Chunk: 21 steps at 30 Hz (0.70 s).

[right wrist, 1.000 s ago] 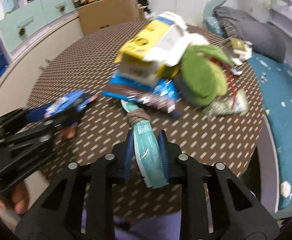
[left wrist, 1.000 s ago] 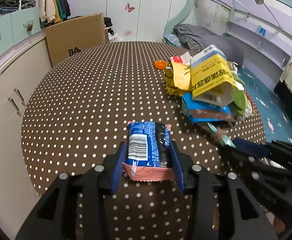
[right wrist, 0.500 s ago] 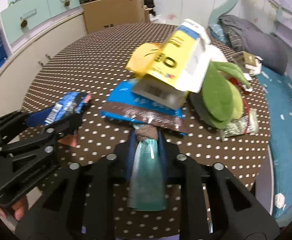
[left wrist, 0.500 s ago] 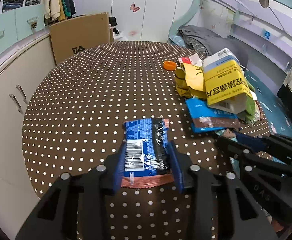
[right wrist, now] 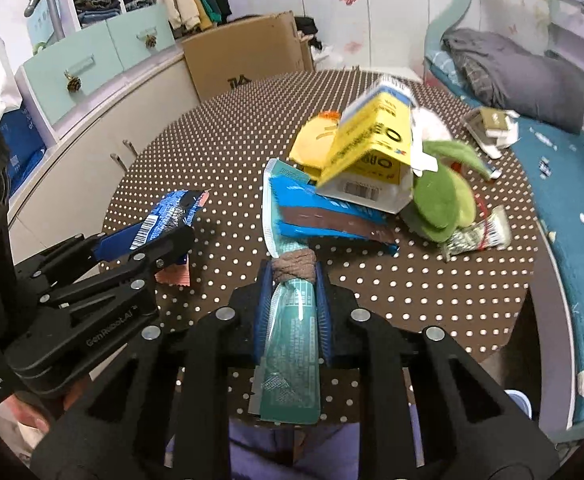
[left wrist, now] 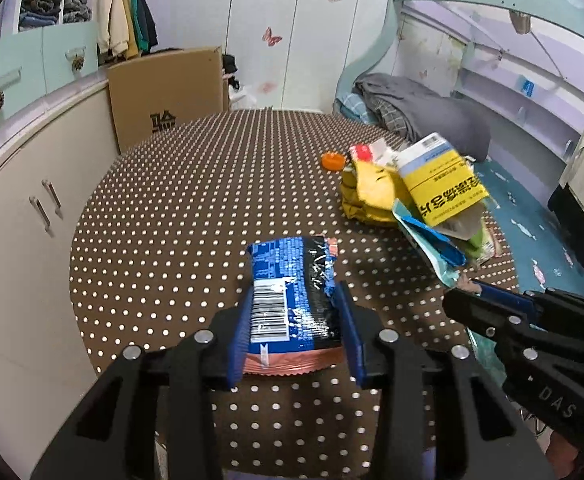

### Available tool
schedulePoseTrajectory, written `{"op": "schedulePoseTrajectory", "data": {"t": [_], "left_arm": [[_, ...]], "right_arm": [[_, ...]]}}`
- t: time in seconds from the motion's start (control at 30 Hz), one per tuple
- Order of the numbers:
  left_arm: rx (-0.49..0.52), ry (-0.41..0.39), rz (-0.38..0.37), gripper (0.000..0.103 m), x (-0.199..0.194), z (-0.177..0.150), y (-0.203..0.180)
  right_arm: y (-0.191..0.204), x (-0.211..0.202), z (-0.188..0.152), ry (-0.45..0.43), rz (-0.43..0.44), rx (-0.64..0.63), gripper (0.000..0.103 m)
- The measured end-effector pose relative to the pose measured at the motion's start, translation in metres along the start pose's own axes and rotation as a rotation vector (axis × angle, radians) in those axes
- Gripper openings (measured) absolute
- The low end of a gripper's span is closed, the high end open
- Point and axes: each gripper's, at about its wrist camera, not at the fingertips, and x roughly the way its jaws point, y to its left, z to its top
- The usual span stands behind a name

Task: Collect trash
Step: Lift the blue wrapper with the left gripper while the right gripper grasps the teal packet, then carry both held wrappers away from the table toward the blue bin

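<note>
I'm looking across the round brown table with white dots [left wrist: 164,208], the biggest thing in both views, with cream cabinets along its left side and a cardboard box [left wrist: 168,96] leaning past its far edge. On the right half of the table sits the trash heap: a yellow carton [right wrist: 372,148] tilted on top of a blue and brown wrapper [right wrist: 332,220], yellow bags [left wrist: 368,192] behind it, a green crumpled piece [right wrist: 440,204] to its right, and an orange cap [left wrist: 332,160] at the far side. My left gripper [left wrist: 294,320] has its blue pads pressed against both sides of a blue snack packet [left wrist: 292,300], barcode facing up, held over the near part of the table. My right gripper [right wrist: 292,304] is clamped narrowly on a teal pouch [right wrist: 290,352] with a brown band [right wrist: 294,266] wrapped around it; the pouch's far end reaches the blue and brown wrapper at the heap's near edge.
</note>
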Motion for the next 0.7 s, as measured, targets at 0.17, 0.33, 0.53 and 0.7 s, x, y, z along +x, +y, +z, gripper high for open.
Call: {"op": "schedulePoseTrajectory", "data": {"t": [0.17, 0.33, 0.53, 0.7], "left_arm": [[0.028, -0.053, 0.004, 0.039, -0.017, 0.004, -0.009], [0.041, -0.093, -0.007, 0.039, -0.03, 0.01, -0.017], [0.067, -0.146, -0.03, 0.039, -0.043, 0.02, -0.03], [0.102, -0.167, -0.077, 0.039, -0.048, 0.024, -0.051]], "right_arm": [[0.004, -0.019, 0.003, -0.052, 0.006, -0.002, 0.021], [0.002, -0.037, 0.009, -0.111, -0.008, 0.011, 0.021], [-0.009, -0.055, 0.009, -0.155, -0.056, 0.032, 0.021], [-0.028, -0.069, 0.001, -0.177, -0.123, 0.09, 0.021]]}}
